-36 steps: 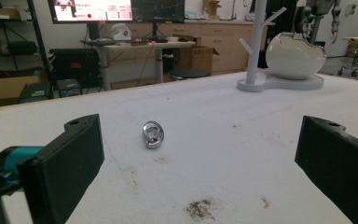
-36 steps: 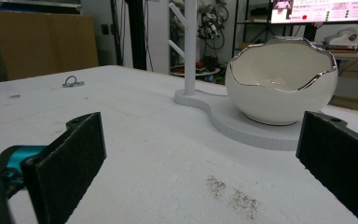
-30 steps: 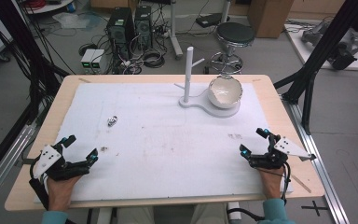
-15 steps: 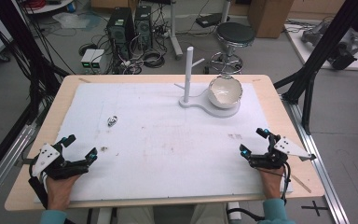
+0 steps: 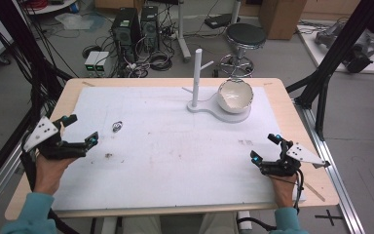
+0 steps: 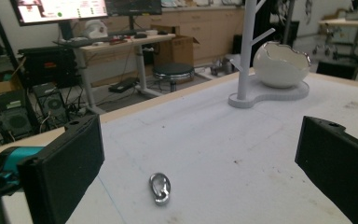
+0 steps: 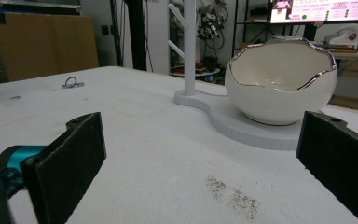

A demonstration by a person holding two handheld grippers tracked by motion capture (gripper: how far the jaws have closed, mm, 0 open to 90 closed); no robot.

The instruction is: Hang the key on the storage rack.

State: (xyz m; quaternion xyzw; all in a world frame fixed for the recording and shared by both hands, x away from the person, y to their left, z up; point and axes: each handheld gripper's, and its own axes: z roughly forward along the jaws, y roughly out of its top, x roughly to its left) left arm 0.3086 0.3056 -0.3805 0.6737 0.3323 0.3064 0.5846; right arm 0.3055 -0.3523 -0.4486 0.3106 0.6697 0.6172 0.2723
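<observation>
Desk (image 5: 292,105): light wood top, rounded corners. White mat (image 5: 175,146) covers most of it, wood bare along the edges; dark smudges near the mat's front left and centre. On the mat: small metal ring (image 5: 117,126) at left; white stand (image 5: 209,105) with branched post at the far side, its base bearing an eggshell-shaped bowl (image 5: 235,95).

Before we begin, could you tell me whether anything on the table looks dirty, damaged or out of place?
Mostly tidy. The white mat has dark gritty smudges, one near the left gripper and one ahead of the right gripper. A small metal ring lies loose on the mat. The egg-shaped bowl has a jagged rim, which looks like deliberate styling rather than damage.
</observation>
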